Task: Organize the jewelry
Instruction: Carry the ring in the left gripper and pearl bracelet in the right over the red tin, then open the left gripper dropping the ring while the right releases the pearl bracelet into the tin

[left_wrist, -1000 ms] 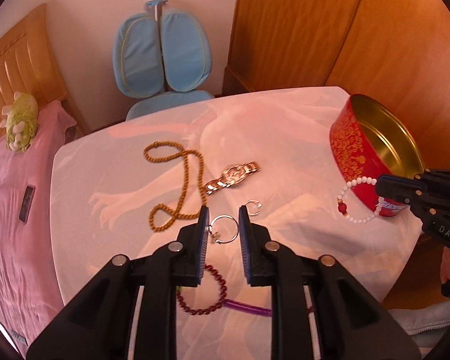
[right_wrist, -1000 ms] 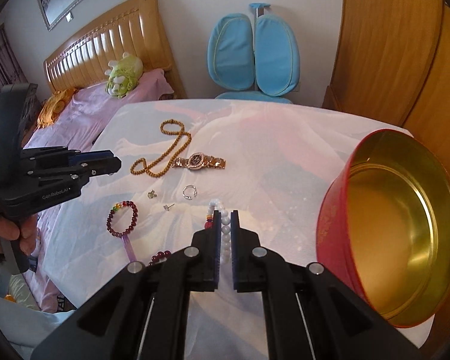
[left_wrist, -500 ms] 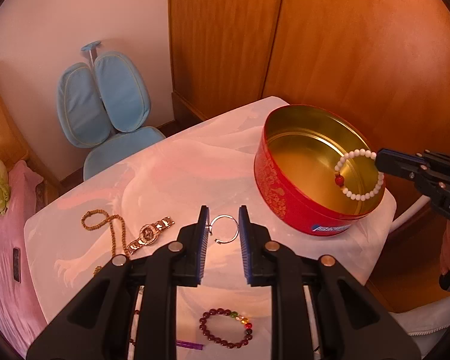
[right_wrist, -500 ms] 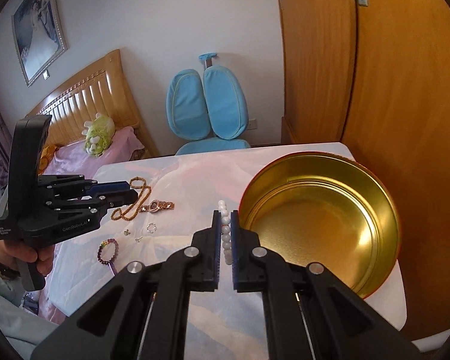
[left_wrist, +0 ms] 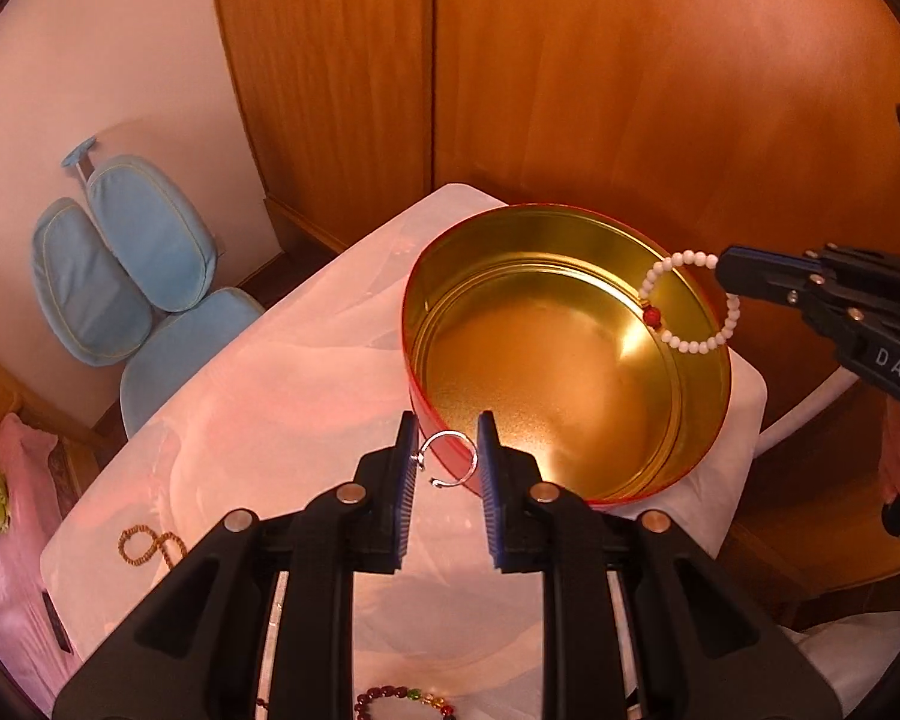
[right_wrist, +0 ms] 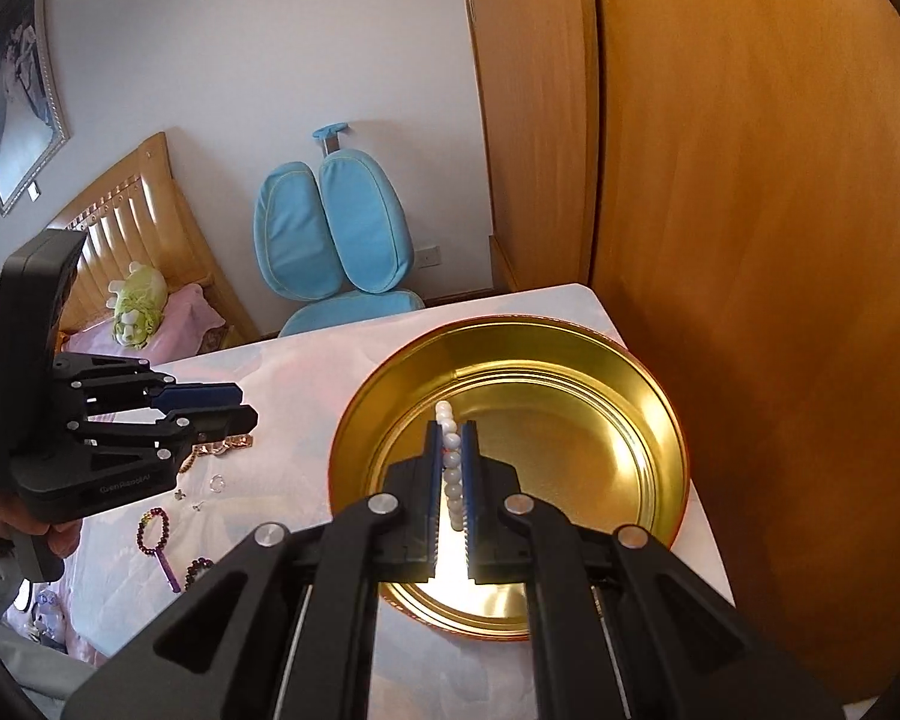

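Your right gripper (right_wrist: 451, 468) clamps the white bead bracelet (left_wrist: 690, 303) over the tin (left_wrist: 570, 360); your left gripper (left_wrist: 447, 468) pinches the silver ring (left_wrist: 448, 459) just short of the tin's near rim. Carry both inside the rim before you let go.

Warm, bright room light, glare pooling on the gold tin (left_wrist: 570, 372) floor, wardrobe doors (right_wrist: 750, 240) softly blurred, heavy fisheye bending and dark vignette at corners.
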A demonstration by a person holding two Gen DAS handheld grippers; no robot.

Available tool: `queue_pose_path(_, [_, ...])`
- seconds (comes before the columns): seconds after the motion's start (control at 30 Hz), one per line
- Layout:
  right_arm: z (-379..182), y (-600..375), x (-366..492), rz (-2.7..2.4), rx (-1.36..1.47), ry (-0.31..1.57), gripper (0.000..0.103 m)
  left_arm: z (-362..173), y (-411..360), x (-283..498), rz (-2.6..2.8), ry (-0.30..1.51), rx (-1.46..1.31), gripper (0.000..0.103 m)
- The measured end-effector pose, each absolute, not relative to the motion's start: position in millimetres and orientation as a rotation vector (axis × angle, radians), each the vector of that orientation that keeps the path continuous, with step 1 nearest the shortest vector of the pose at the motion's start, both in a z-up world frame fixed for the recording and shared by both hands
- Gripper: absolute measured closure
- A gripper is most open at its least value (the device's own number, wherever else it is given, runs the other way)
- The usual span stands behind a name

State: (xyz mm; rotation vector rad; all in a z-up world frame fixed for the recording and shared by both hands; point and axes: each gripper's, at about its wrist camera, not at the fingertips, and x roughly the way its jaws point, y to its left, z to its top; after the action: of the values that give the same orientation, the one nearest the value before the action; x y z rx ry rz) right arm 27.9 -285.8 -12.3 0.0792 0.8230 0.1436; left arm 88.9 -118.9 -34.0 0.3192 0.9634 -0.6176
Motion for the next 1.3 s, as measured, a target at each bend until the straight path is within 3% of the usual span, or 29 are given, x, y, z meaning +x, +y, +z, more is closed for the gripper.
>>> queue_pose_path(0.3, [-31.3, -309.2, 85.2, 0.148, 0.077, 1.126, 0.096, -58.7, -183.6, 117.5, -0.737, 1.101, 0.552, 0.083])
queue_pose_path(0.57, [-65.3, -317.4, 107.0, 0.118, 0.124, 1.242, 0.096, -97.5, -215.0, 137.2, -0.764, 1.198, 0.671, 0.083])
queue_pose_path(1.3, [-111.9, -333.7, 109.8, 0.112, 0.179, 1.315, 0.096, -149.3, -244.3, 158.1, -0.723, 1.284, 0.727, 0.082])
